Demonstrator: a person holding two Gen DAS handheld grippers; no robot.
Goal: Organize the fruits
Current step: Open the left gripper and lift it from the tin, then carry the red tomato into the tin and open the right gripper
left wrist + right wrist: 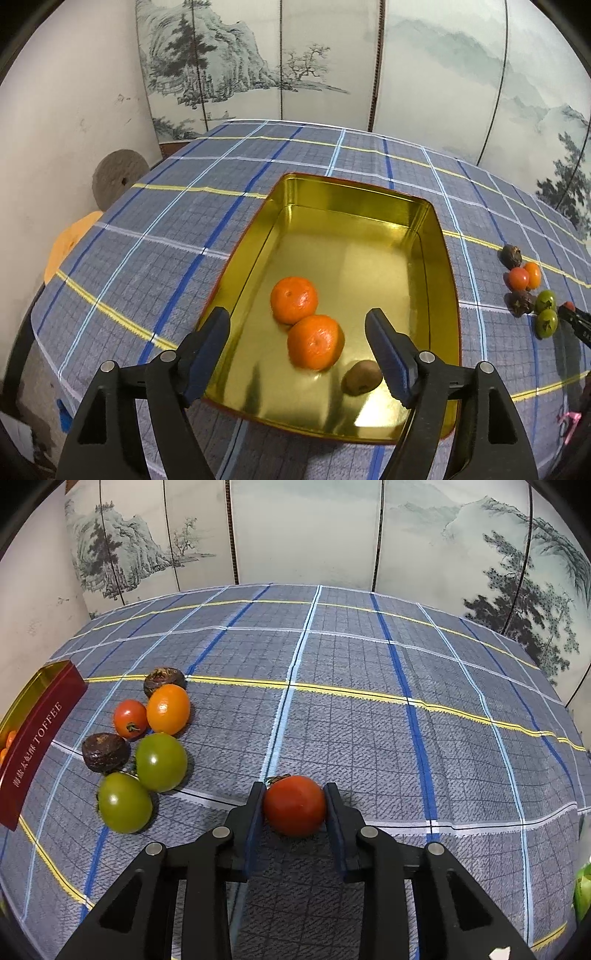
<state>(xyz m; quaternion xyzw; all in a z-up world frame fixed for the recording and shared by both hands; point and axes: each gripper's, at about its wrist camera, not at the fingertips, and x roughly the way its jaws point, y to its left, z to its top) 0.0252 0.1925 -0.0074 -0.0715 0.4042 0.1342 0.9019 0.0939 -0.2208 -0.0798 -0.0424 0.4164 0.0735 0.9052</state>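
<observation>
In the right wrist view the tin (40, 716) ran off the frame at nine o'clock, its contents mostly hidden. In the left wrist view the kiwi (360, 376) sat partly behind the left tool (297, 325).

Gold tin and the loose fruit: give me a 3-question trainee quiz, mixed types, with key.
1. How many fruits lie in the gold tin?
2. True or false: the right gripper is shut on a green tomato.
3. The left gripper is: A) open above the tin, B) shut on an orange, C) shut on the kiwi.

Key: 1. Three: two oranges and a kiwi. 2. False: it grips a red tomato. 3. A.
</observation>
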